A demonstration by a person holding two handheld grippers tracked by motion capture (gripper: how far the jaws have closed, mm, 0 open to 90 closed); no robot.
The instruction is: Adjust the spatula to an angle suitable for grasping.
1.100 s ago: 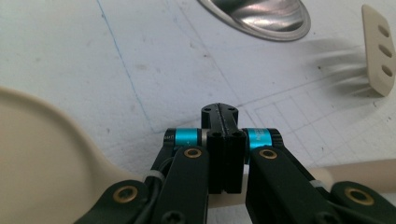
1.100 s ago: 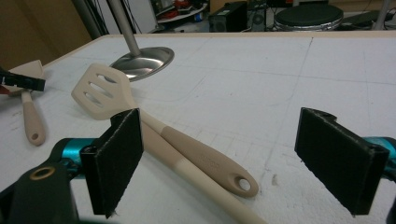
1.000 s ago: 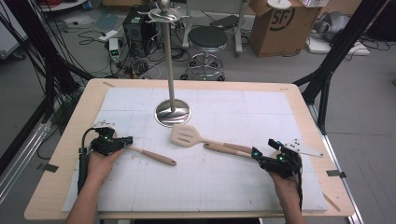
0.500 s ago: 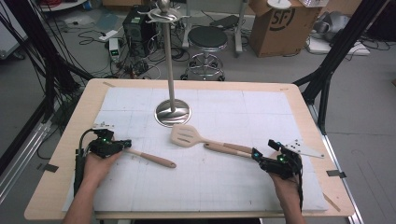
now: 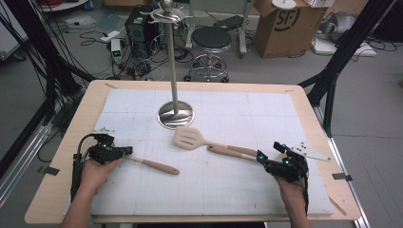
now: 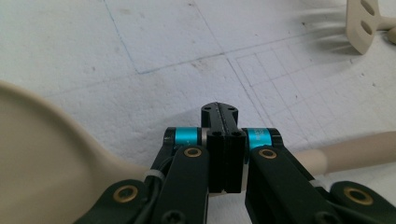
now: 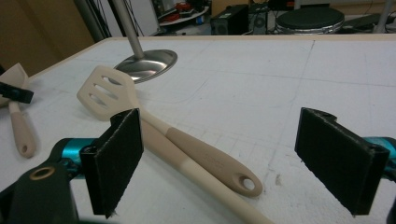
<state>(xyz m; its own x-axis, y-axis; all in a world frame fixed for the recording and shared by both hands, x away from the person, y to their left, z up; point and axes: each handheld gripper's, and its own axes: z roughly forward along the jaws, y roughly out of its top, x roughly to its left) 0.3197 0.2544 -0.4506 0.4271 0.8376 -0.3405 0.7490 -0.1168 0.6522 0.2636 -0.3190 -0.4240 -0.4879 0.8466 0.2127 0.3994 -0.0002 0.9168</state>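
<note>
Little has changed: the left gripper [image 5: 124, 151], jaws pressed together over the cream wooden-handled spoon [image 5: 154, 164] near the white mat's [image 5: 228, 199] left edge, has barely shifted. The right gripper [image 5: 260, 156] is spread wide at the cream slotted spatula's [image 5: 187, 137] handle mid-mat. Nothing looks lifted yet.

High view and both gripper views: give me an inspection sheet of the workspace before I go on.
Surface: white gridded mat on a wooden table.
Job's things: slotted spatula flat beside the stand base; second handle alongside its handle; spoon flat.
Clutter: nothing seen.
Grippers: left gripper shut, over the spoon's neck; right gripper open, handle ends between its jaws.
Cables: black cable loops from the left gripper; floor cables.
Surroundings: stool, cardboard box.
</note>
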